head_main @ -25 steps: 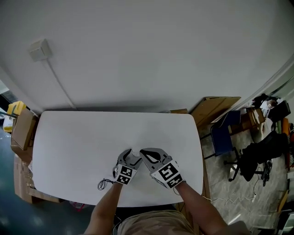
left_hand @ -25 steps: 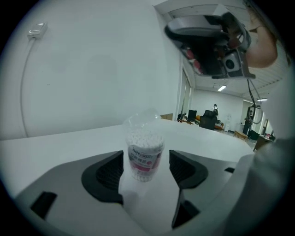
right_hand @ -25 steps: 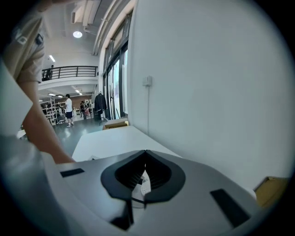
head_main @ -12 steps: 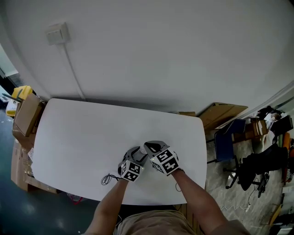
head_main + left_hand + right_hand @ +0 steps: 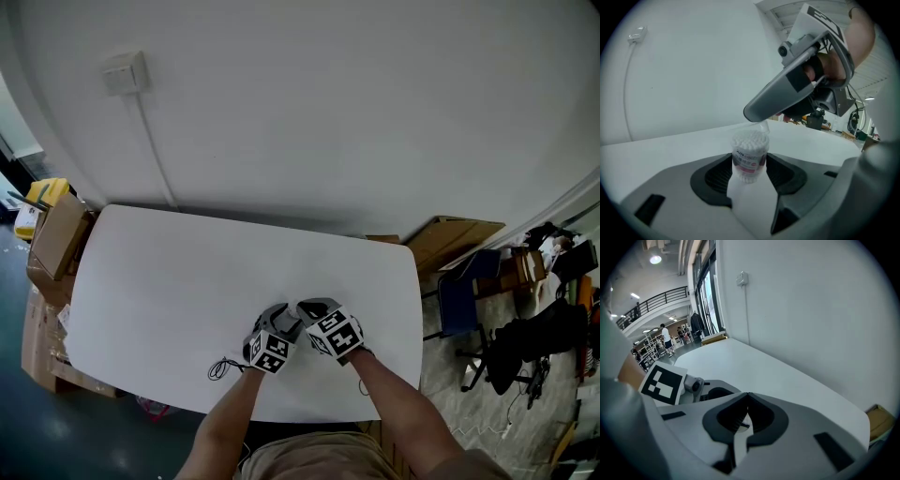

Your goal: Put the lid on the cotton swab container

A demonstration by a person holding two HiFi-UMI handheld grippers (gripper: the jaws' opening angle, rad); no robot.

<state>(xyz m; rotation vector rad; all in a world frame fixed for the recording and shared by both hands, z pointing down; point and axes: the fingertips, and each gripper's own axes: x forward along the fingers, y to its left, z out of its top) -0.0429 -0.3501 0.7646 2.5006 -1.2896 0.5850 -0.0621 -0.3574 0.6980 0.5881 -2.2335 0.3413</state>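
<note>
**Lid poised over the open container, not yet seated**

The left claw (image 5: 750, 165) pinched the cotton swab container (image 5: 750, 146) by its sides, pads pressed against the labelled wall; the container stood upright near the middle of the near edge of the white tabletop (image 5: 169, 272), though whether its base rested on the surface or hung just above it could not be told; its top was open, the white swab tips showing. The right claw (image 5: 747, 399) was pressed almost together and appeared to pinch the clear lid (image 5: 762, 126) by its edge; that lid sat tilted just above the right side of the container's rim, touching it or nearly so. By my reading, both pieces were gripped and brought together, so the fetching was done; what remained was to level the lid over the mouth, press it down until it seated, and let go.
</note>
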